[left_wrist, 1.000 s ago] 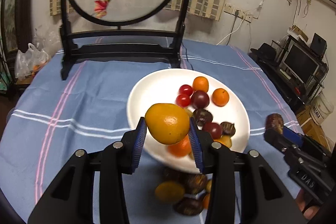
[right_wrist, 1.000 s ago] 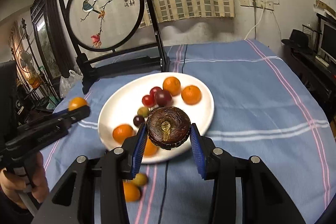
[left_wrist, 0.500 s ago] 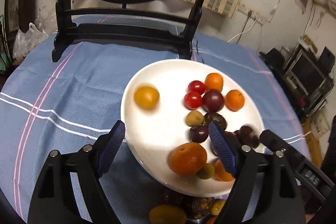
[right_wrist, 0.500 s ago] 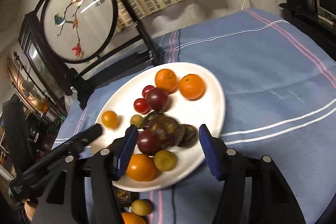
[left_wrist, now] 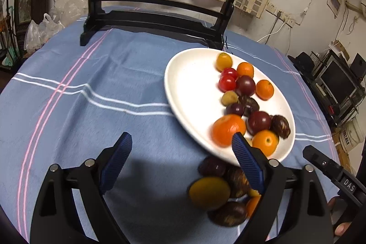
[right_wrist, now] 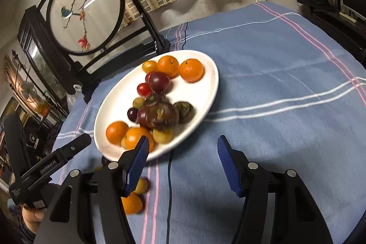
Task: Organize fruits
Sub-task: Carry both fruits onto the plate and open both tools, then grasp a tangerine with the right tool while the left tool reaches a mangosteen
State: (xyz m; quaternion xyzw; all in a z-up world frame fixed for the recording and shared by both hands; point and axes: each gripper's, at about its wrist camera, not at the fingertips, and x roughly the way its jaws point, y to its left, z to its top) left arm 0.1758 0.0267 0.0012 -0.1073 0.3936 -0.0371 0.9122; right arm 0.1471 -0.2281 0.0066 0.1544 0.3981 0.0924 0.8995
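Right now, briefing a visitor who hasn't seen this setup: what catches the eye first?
A white plate heaped with oranges, red tomatoes and dark fruits sits mid-table on the blue striped cloth. Behind it stands a round embroidered bird screen. More fruit lies loose on the cloth beside the plate's near rim.

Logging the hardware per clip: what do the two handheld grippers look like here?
Both are matte black plastic. The left gripper and the right gripper each have two angular fingers with silver screw heads and ribbed blue pads. From the right wrist view, the left one's body carries white "GenRobot.AI" lettering; "DAS" shows on the right one. No cables or sleeves visible.
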